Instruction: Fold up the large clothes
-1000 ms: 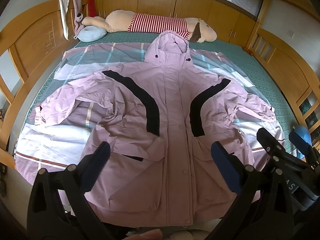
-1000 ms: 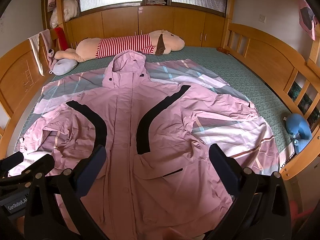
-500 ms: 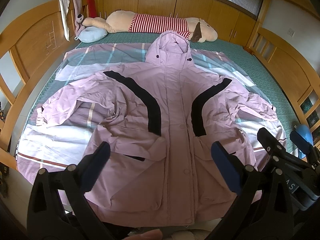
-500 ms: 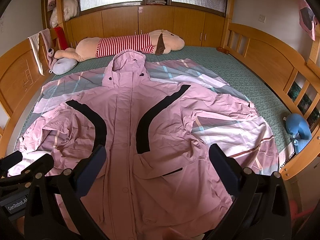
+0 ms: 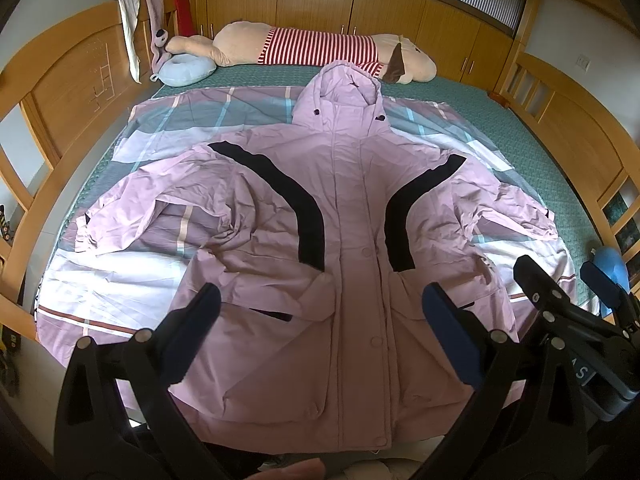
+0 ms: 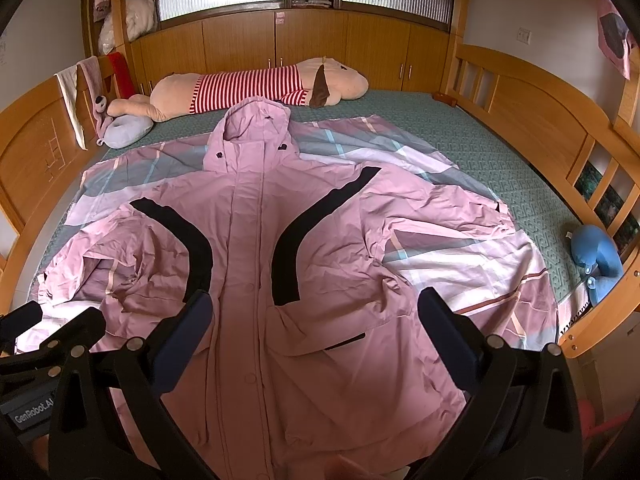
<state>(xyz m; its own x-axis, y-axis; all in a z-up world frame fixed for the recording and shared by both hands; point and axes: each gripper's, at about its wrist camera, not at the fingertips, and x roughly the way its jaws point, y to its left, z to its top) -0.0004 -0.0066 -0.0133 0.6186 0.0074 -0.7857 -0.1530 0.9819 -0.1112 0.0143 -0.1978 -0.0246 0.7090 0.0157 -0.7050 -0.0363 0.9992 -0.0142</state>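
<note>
A large pink hooded jacket with black curved stripes lies spread face up on the bed, hood toward the far end, both sleeves out to the sides and wrinkled. It also fills the right wrist view. My left gripper is open and empty, held above the jacket's hem. My right gripper is open and empty, also above the lower part of the jacket. The right gripper shows at the right edge of the left wrist view.
A pink and grey checked sheet lies under the jacket on a green mattress. A long striped plush toy and a blue neck pillow lie at the far end. Wooden bed rails run along both sides. A blue plush sits at the right rail.
Almost nothing differs. The left wrist view has drifted very slightly; the jacket and both grippers stand as before.
</note>
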